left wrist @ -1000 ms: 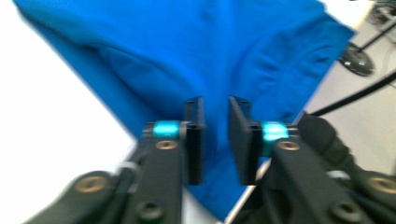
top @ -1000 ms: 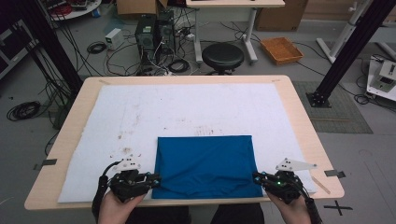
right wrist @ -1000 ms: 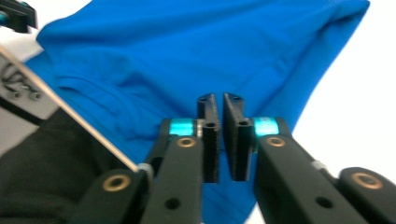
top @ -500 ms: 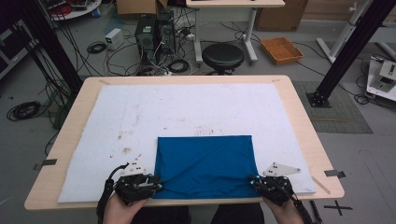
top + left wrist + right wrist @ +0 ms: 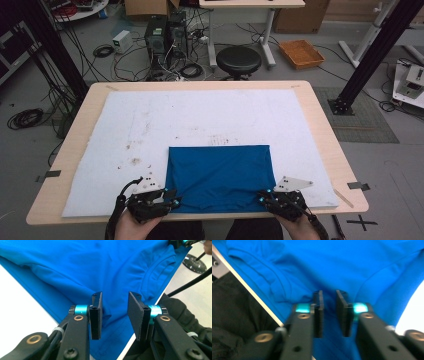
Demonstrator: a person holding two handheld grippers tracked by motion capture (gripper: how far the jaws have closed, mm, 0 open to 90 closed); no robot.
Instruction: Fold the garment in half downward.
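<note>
Cloth first: the blue shirt (image 5: pixel 220 176) lies folded flat on the white mat (image 5: pixel 150 125), against the mat's near edge and about midway along it, with its hem side toward the far edge and its collar end toward you. Its long axis runs left to right along that near edge, so each of your hands has one near corner straight ahead of it.

Your left gripper (image 5: pixel 167 199) sits at the shirt's near left corner. In the left gripper view the jaws stand partly apart, having just been opening, and the fabric (image 5: pixel 110 275) lies beneath and beyond them with a small pucker by the left pad; nothing is pinched.

Your right gripper (image 5: pixel 264 196) is at the near right corner, and here the jaws stand closer together. In the right gripper view a narrow gap shows between the pads with blue fabric (image 5: pixel 337 267) behind it; the picture is blurred and you cannot tell for sure whether a fold is caught between them.

Both corners are equally near, one to each hand, so the coming move likely needs both together: the shirt stretches away from you toward the far edge, and any lift or fold would carry the near edge over in that direction, along the short axis
</note>
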